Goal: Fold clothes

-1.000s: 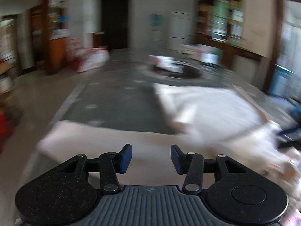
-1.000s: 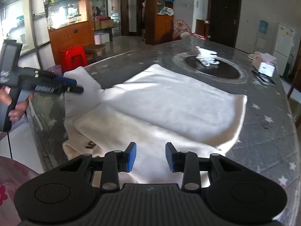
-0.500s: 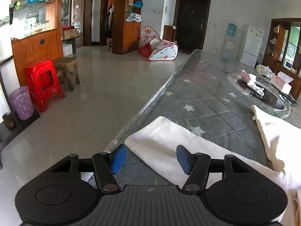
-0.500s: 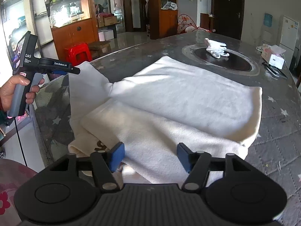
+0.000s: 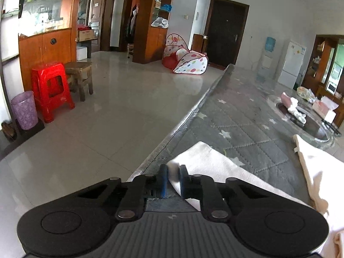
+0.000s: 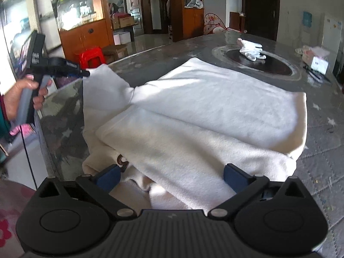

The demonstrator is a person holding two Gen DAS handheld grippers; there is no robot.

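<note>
Table (image 6: 322, 150) with a grey star-patterned cover carries a cream garment (image 6: 215, 111), spread across its near half with one flap already laid over the body. A sleeve (image 5: 215, 161) runs out toward the table's left edge. The left tool (image 5: 172, 178) has its fingers pressed together on the sleeve's end, pinching the cloth right at the corner. The right tool (image 6: 169, 176) hangs spread wide over the garment's near edge, gripping nothing.

Judging from this, the sleeve looks set to be carried in over the body. To do that well, keep the pinch firm, lift only enough to clear the table, and lay the sleeve flat and square; the right tool could pin the body so it does not drag.
</note>
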